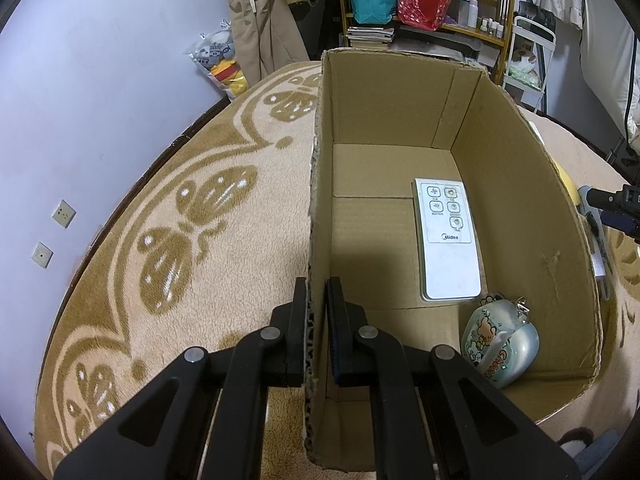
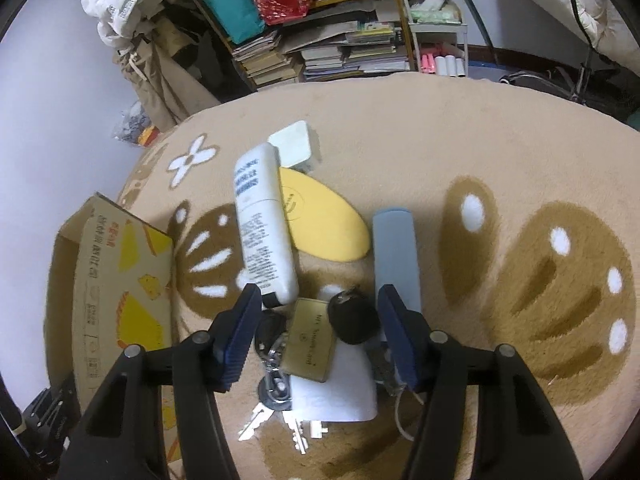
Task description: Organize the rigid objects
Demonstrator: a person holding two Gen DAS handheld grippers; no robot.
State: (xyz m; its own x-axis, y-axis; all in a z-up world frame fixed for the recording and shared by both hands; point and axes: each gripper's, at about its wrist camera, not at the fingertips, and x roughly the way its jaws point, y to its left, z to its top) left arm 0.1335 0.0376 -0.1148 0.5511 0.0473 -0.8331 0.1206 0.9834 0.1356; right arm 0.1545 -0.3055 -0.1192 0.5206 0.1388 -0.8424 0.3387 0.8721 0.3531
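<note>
Between the right tongs [image 2: 316, 322], jaws apart w/ nothing gripped, sit the brass tag [image 2: 307, 346] & black fob [image 2: 353, 316] for pickup, while left tongs [image 1: 318, 320] clench the box [image 1: 520, 208] wall to steady it.

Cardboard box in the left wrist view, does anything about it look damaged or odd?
Yes. The brown cardboard box has ragged, frayed top edges, as if its flaps were torn off, and a small tear in its right inner wall. The left gripper pinches its left wall. The white remote control and round cartoon-printed keychain inside look fine.
</note>
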